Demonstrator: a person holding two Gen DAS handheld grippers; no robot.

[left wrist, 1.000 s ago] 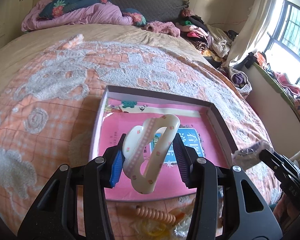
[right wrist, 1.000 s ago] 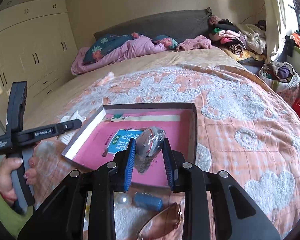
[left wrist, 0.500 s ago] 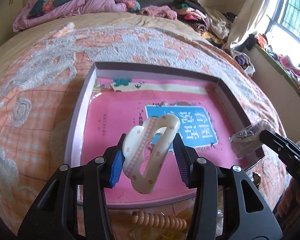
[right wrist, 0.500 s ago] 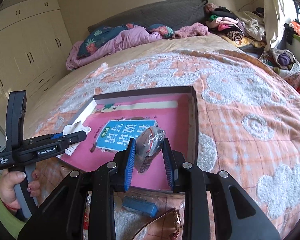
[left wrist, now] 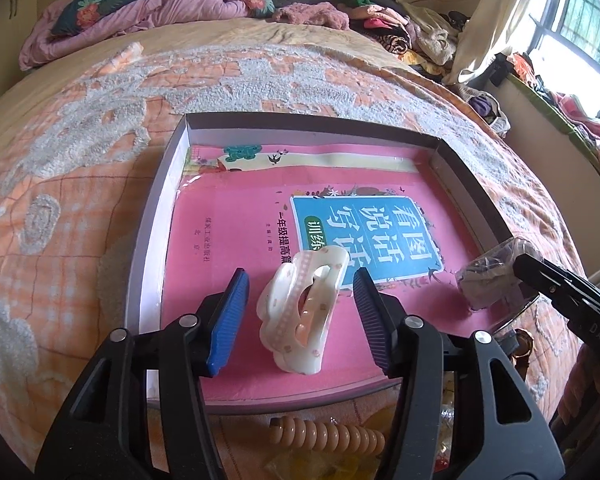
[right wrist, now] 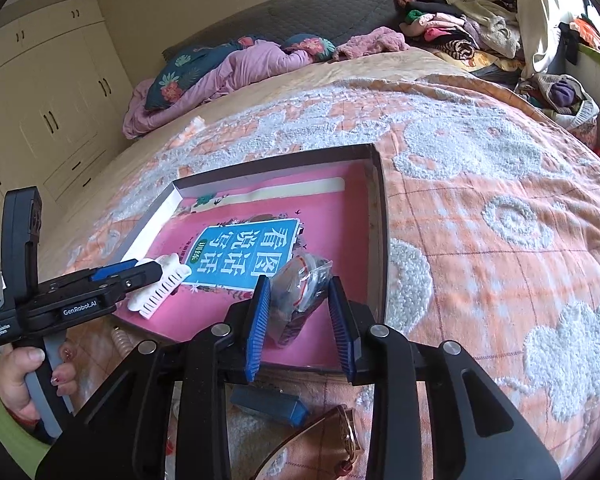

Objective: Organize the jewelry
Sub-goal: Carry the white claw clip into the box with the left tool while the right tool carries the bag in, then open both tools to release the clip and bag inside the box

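1. Looking along the left gripper [left wrist: 300,300]: its jaws have just been opening and stand clear of the white hair claw [left wrist: 302,312], which lies on the pink book inside the shallow box [left wrist: 156,216].
2. Looking along the right gripper [right wrist: 300,310]: its jaws have just begun opening, and whether they still pinch the clear bag [right wrist: 300,296] over the box's near right corner is unclear.

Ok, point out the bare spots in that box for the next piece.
Free: the pink book's far strip between the blue title panel and the box's back wall, and its left side along the white wall. Crowded: the near edge, with the hair claw and plastic bag.
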